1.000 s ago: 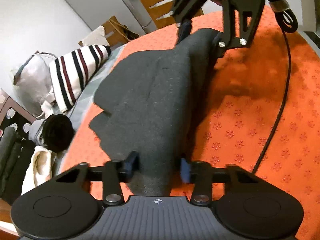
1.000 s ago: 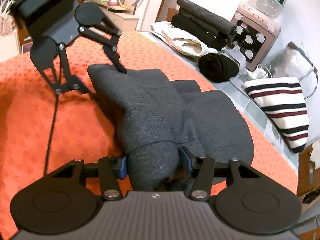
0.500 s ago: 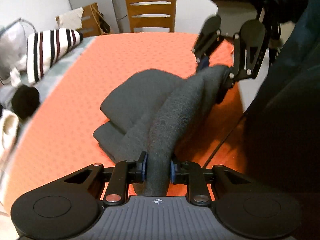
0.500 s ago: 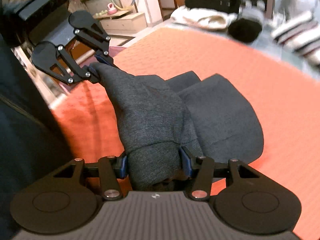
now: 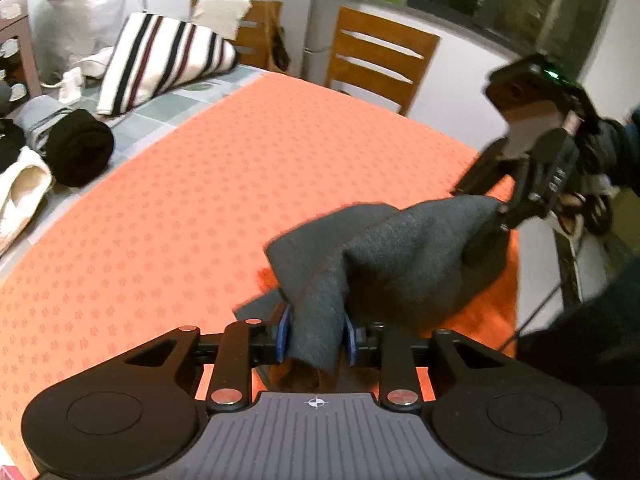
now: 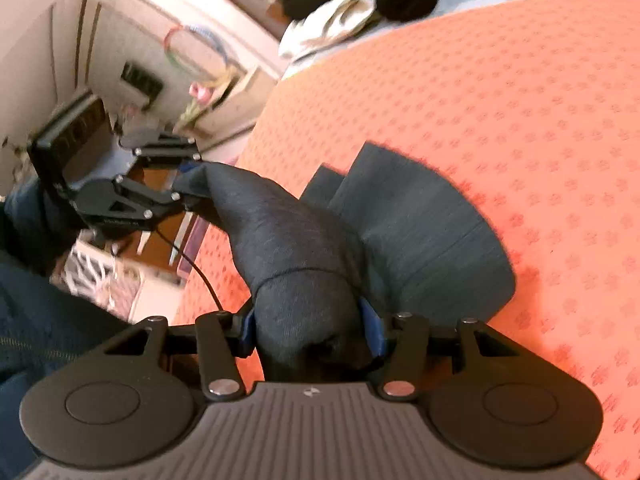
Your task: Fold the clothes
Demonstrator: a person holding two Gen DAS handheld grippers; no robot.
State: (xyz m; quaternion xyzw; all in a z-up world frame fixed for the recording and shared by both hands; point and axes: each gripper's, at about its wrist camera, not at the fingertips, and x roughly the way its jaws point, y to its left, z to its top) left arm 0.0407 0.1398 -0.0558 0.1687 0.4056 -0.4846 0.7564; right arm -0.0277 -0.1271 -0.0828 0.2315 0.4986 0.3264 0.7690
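Note:
A dark grey garment (image 5: pixel 400 256) hangs stretched between both grippers above the orange tablecloth (image 5: pixel 200 200). My left gripper (image 5: pixel 316 338) has a fold of it between its blue pads, which touch the cloth while the jaws are opening slightly. In the right wrist view the left gripper (image 6: pixel 182 184) holds one raised corner. My right gripper (image 6: pixel 310 328) is shut on a thick bunch of the garment (image 6: pixel 420 232), whose lower folded layers rest on the tablecloth (image 6: pixel 520 100). From the left wrist view the right gripper (image 5: pixel 484 204) grips the far corner.
A striped folded garment (image 5: pixel 168 56), a black roll (image 5: pixel 78 148) and a cream garment (image 5: pixel 20 196) lie along the table's far left side. A wooden chair (image 5: pixel 380 60) stands behind. A person's dark clothing (image 5: pixel 580 340) fills the right edge. A black cable (image 6: pixel 200 276) hangs below the left gripper.
Both grippers have risen and rolled, lifting the garment's held edge off the cloth and drawing it toward the person. The left jaws pinched the fold tighter, then eased.

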